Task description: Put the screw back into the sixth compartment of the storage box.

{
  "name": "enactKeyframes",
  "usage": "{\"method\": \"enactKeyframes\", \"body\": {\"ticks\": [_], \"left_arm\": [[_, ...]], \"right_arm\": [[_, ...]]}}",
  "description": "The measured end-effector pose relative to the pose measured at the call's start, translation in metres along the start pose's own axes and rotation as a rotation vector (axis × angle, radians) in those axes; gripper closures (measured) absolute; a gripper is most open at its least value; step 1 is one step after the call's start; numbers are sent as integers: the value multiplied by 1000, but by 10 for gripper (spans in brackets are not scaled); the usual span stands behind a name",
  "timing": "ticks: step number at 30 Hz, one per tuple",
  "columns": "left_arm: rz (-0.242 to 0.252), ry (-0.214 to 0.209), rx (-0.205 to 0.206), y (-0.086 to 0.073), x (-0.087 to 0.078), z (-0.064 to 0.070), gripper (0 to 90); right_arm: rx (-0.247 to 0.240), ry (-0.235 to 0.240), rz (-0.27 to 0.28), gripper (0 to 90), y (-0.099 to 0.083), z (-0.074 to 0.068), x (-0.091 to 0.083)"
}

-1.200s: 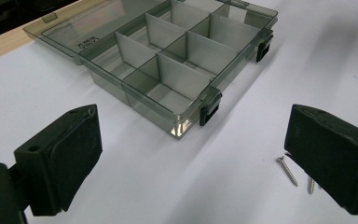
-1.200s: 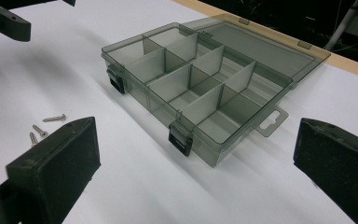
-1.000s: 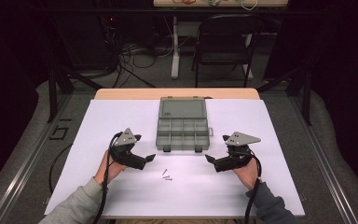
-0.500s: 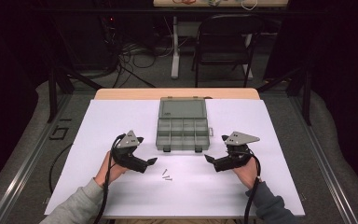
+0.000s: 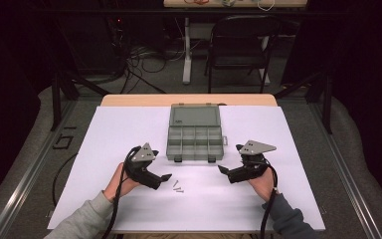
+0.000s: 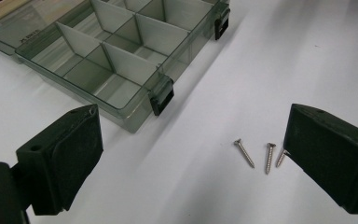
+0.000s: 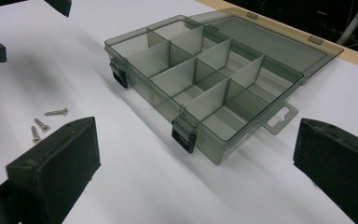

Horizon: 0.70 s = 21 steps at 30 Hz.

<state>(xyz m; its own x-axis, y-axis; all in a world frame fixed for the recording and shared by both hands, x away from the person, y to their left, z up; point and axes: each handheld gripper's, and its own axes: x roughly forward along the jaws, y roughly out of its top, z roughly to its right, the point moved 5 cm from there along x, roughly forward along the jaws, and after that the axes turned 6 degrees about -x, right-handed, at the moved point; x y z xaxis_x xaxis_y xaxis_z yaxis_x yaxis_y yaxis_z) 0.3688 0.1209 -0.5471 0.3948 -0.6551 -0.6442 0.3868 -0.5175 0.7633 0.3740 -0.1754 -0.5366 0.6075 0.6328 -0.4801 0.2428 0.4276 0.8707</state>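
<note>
Three small screws (image 5: pixel 178 186) lie loose on the white table cover (image 5: pixel 129 129), just in front of an open grey see-through compartment box (image 5: pixel 195 142) whose lid is folded back. My left gripper (image 5: pixel 163 180) is open, its tips a short way left of the screws. In the left gripper view the screws (image 6: pixel 254 156) lie between the wide-apart jaws, near the right one, with the left gripper (image 6: pixel 193 140) holding nothing. My right gripper (image 5: pixel 224 173) is open and empty to the right of the screws. It faces the box (image 7: pixel 205 84), with the screws (image 7: pixel 42 123) off to its left.
The box's compartments (image 6: pixel 121 60) look empty, and two black latches sit on its near wall. The wooden table edge (image 5: pixel 189 100) shows behind the cover. A black chair (image 5: pixel 238 40) and floor cables stand beyond the table.
My left gripper has edged a little to the right, closer to the screws. The right gripper has barely moved.
</note>
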Motion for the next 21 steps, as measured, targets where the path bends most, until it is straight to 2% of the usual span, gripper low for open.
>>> {"method": "enactKeyframes", "body": {"ticks": [7,10,11,16,21], "left_arm": [[-56,-28,-10,-3,9,5,16],[-78,-20,-2,-5,12,7,0],[-78,-17,-12,-5,13,8,0],[-108,-39,-9,-6,20,11,0],[-148,-55,8,-9,25,17,75]], "right_arm": [[-6,13,-5,0,1,-2,2],[-5,12,-8,0,0,-2,2],[-4,13,-9,0,0,-2,2],[-5,20,-15,0,0,-4,2],[-11,24,-27,0,0,-4,3]]}}
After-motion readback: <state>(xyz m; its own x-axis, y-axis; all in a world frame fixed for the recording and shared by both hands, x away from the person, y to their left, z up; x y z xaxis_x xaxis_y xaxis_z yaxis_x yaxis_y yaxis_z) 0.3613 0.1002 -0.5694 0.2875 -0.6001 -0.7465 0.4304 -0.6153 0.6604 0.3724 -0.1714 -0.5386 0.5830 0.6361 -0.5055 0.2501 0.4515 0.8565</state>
